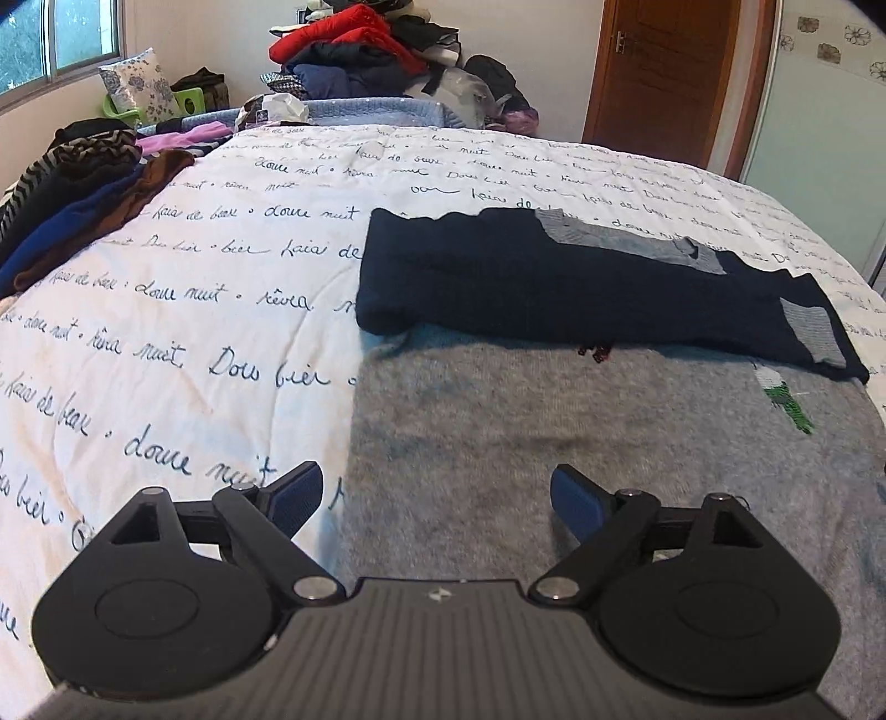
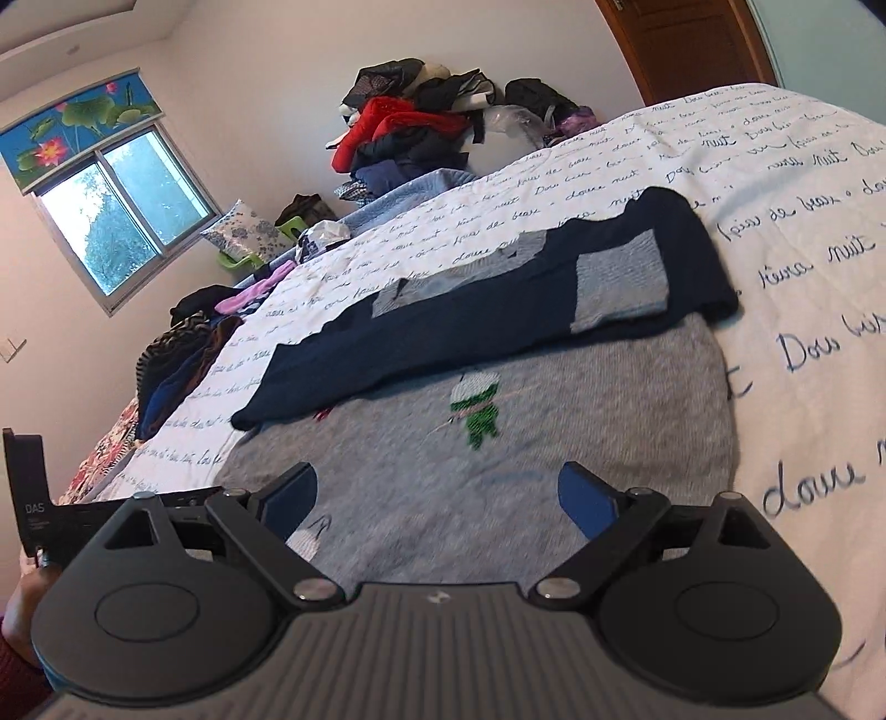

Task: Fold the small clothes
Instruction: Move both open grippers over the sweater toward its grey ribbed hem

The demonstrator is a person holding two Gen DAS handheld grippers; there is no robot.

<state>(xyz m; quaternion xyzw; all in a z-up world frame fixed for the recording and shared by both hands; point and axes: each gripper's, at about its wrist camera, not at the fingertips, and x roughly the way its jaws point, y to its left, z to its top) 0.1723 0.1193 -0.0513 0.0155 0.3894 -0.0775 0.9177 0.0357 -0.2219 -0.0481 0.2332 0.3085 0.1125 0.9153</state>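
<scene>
Left gripper: the left gripper [image 1: 437, 498] hovers over the near left part of the grey sweater [image 1: 581, 443], its blue-padded fingers [image 1: 296, 498] spread wide with nothing between them.
Right gripper: the right gripper [image 2: 437, 498] hangs above the near part of the same grey sweater [image 2: 498, 471], fingers [image 2: 587, 501] likewise spread wide and holding nothing.
Grey sweater: it lies flat on the bedspread [image 1: 194, 332], near edge toward the grippers; a small green and white stitched figure [image 2: 479, 407] shows on its front.
Dark sleeves: the navy sleeves [image 1: 554, 282], each with a pale grey patch [image 2: 620, 282], are folded across the far part of the grey body and rest on it.
Bedspread: white with blue handwritten script, it covers the bed under the sweater.
Side pile: folded clothes [image 1: 72, 205] in striped, blue and brown sit along the left edge of the bed, well apart from the sweater.
Far pile: a heap of clothes [image 1: 365, 50] with a red garment on top stands beyond the head of the bed.
Room: a window [image 2: 127, 210] and a wooden door [image 1: 664, 72] show behind.
</scene>
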